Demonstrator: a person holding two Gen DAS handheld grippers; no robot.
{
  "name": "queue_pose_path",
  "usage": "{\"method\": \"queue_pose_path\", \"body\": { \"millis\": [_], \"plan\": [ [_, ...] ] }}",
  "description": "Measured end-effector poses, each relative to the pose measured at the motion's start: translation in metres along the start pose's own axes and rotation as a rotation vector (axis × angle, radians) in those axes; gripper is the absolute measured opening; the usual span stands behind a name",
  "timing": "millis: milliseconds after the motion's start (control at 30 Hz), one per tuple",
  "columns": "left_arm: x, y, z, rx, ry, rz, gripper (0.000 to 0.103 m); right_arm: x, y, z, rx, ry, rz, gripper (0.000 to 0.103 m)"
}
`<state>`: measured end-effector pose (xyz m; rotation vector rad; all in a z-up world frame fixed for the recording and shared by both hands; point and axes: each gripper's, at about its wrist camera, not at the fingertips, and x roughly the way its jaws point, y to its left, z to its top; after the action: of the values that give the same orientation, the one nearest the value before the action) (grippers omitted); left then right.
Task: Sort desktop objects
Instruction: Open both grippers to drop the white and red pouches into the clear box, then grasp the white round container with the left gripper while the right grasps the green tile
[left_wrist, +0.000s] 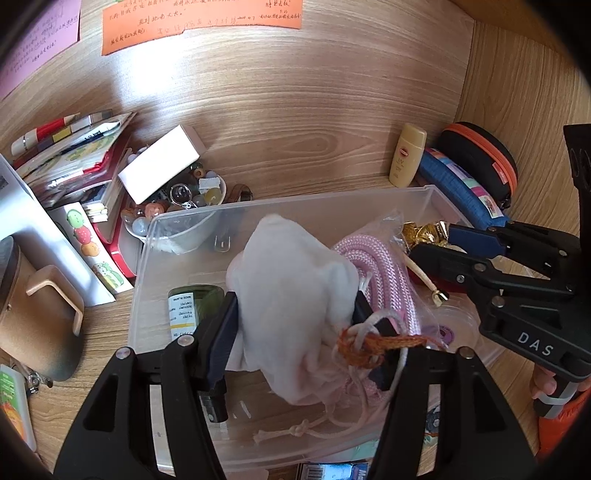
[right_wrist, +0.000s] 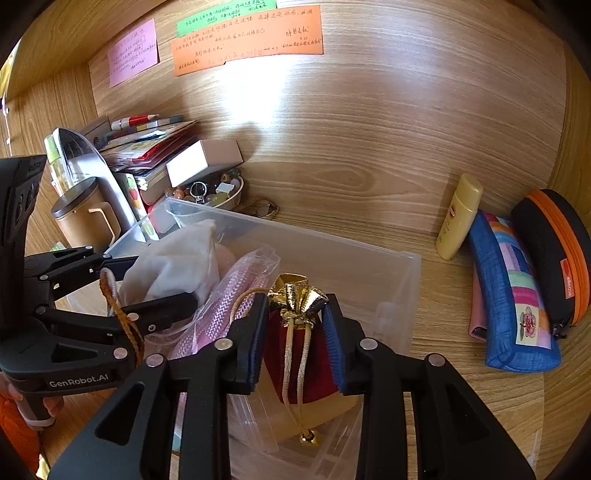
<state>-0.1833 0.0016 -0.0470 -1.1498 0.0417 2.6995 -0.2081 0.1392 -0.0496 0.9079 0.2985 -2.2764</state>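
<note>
1. The left tongs (left_wrist: 295, 317) are clamping a white cloth pouch (left_wrist: 291, 295) over the clear plastic box (left_wrist: 295, 201).
2. The right tongs (right_wrist: 295, 325) are sitting around a red pouch with a gold top (right_wrist: 295, 350) inside that box on the counter (right_wrist: 461, 295); whether the pads are pressing it is unclear.

Both wrist cameras look steeply down, close over the shared clear bin (left_wrist: 369, 199); edges perhaps fisheye-bent.
</note>
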Motion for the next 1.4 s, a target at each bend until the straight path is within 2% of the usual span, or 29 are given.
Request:
{"method": "queue_pose_path", "body": {
  "millis": [100, 333, 467, 533, 700, 800, 933, 1267, 1400],
  "plan": [
    [-0.006, 0.000, 0.000, 0.004, -0.018, 0.012, 0.069, -0.002, 0.001, 0.000, 0.001, 0.005, -0.001, 0.035],
    [-0.013, 0.001, 0.000, 0.007, -0.019, 0.017, 0.072, -0.013, 0.006, -0.002, 0.004, 0.000, 0.009, 0.037],
    [-0.019, -0.002, -0.001, 0.020, -0.020, 0.013, 0.075, -0.023, 0.007, -0.002, 0.008, -0.018, 0.002, 0.049],
    [-0.024, -0.003, -0.002, 0.026, -0.025, 0.017, 0.080, -0.029, 0.008, -0.002, 0.010, -0.030, 0.003, 0.050],
    [-0.036, -0.009, -0.007, 0.040, -0.036, 0.031, 0.083, -0.043, 0.011, -0.004, 0.014, -0.052, 0.008, 0.051],
    [-0.043, -0.011, -0.012, 0.038, -0.040, 0.037, 0.089, -0.051, 0.014, -0.009, 0.015, -0.058, 0.006, 0.052],
    [-0.053, -0.012, -0.020, 0.039, -0.044, 0.051, 0.090, -0.062, 0.017, -0.016, 0.010, -0.071, -0.007, 0.062],
    [-0.074, -0.012, -0.040, 0.039, -0.047, 0.075, 0.091, -0.086, 0.028, -0.029, 0.003, -0.100, -0.016, 0.064],
    [-0.086, -0.008, -0.050, 0.028, -0.059, 0.086, 0.095, -0.092, 0.032, -0.036, 0.013, -0.102, -0.021, 0.071]
  ]
}}
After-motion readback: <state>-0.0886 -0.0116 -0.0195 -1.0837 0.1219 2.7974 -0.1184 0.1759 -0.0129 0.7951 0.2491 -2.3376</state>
